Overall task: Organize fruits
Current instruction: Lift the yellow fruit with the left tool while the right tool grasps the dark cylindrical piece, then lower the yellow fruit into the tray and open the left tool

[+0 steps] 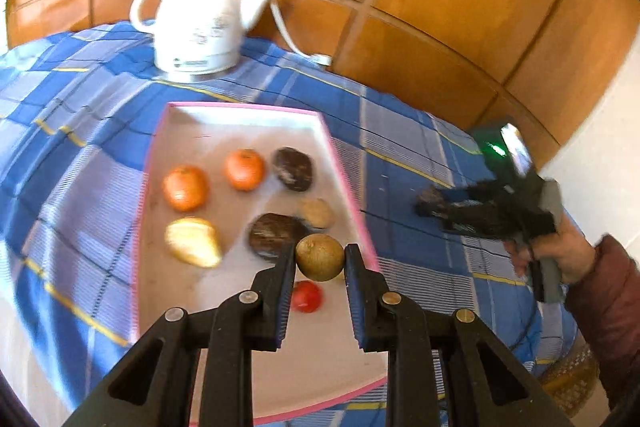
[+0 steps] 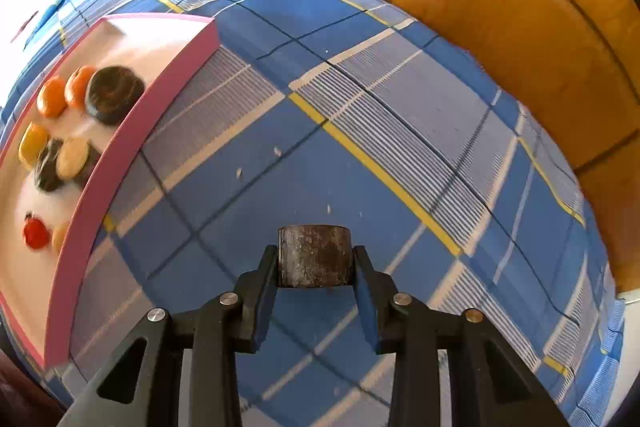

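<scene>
Two tools gripping | kettle (image 1: 199,23) label blurred, unreadable

The checked cloth (image 2: 400,131) on the table lies bare to the right of the pink tray (image 2: 132,131), so a hand-held gripper can pass there freely. The far half of the tray floor is free; fruits (image 1: 244,169) crowd the near half. At the back, the white kettle (image 1: 200,23) and its cord (image 1: 280,23) stand in the way. The wooden wall (image 2: 520,7) closes the far and right sides.
</scene>
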